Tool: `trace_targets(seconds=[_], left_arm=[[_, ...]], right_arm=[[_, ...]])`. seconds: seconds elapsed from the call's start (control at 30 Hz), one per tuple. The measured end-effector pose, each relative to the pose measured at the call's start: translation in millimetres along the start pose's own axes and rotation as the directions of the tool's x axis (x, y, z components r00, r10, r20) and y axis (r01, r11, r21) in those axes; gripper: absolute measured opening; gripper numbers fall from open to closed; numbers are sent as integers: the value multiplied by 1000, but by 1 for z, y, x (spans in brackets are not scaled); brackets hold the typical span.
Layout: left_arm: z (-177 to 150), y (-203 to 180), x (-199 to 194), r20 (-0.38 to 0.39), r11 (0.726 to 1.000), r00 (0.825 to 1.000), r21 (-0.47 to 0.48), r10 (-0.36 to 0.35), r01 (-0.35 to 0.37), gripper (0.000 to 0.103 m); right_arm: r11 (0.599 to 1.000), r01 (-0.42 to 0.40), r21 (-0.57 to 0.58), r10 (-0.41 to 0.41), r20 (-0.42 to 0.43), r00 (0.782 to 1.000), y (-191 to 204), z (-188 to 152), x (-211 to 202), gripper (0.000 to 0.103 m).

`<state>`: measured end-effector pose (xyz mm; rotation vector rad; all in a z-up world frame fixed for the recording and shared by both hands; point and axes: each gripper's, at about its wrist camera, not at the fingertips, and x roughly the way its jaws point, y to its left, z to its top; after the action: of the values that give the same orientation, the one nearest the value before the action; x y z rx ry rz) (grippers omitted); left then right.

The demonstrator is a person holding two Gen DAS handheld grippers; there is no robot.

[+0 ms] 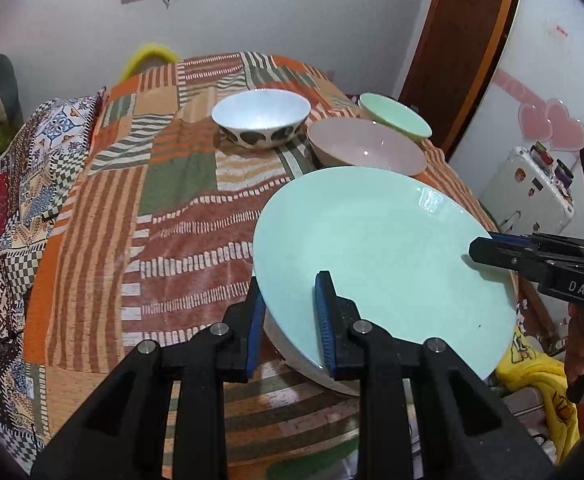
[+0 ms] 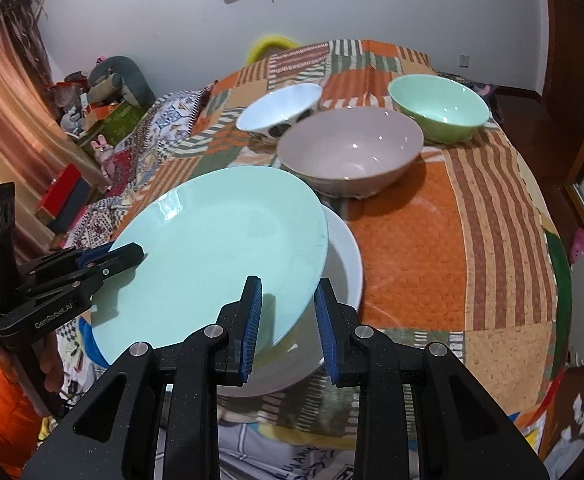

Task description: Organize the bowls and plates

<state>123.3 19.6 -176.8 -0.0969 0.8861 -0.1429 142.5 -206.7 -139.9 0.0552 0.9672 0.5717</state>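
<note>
The left gripper point(image 1: 292, 320) has its two blue pads on both sides of the mint plate point(image 1: 379, 256) rim, one pad under the edge and one on top. The fingers look clamped on the plate at about 7 o'clock on its rim. In the right wrist view, this gripper pinches the plate edge at 9 o'clock.

The right gripper point(image 2: 286, 320) has its fingers a little apart, with the plate's near edge between the pads point(image 2: 252, 316). The left pad sits over the plate and the right pad sits just past the rim. I cannot tell if they squeeze the plate or only sit around it. In the left wrist view, its tip touches the plate at 3 o'clock.

The plate is round, smooth and shiny, with a light spot on it. It is tilted, with its far side lifted. Under it is a white plate point(image 2: 343, 256) on the striped cloth point(image 2: 471, 240).

Past the plates, at 12 o'clock, is a pink bowl point(image 2: 351, 152). A green bowl point(image 2: 439, 108) is at 1 o'clock behind it. A white bowl point(image 2: 280, 112) with dark spots is at 11 o'clock, just beside the pink one. All three stand upright on the cloth.
</note>
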Motion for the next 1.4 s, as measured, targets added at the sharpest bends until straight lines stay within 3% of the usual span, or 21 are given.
trace_targets(seconds=[0.67, 0.93, 1.17, 1.27, 1.4], left_arm=[[-5, 1, 39, -96, 1000, 995, 0, -11, 11, 26], [-6, 0, 40, -93, 1000, 996, 2, -7, 7, 27], [-6, -7, 41, -92, 998, 995, 43, 49, -45, 30], [-8, -12, 38, -66, 985, 988, 115, 138, -130, 34], [-9, -5, 38, -86, 989, 989, 93, 121, -113, 37]], right_arm=[[999, 29, 30, -27, -76, 997, -15, -9, 23, 25], [999, 41, 15, -40, -74, 996, -15, -9, 23, 26], [998, 59, -4, -60, -75, 995, -12, -6, 25, 28], [998, 61, -6, -61, -80, 995, -13, -5, 25, 31], [998, 53, -21, -54, -59, 997, -10, -3, 22, 33]])
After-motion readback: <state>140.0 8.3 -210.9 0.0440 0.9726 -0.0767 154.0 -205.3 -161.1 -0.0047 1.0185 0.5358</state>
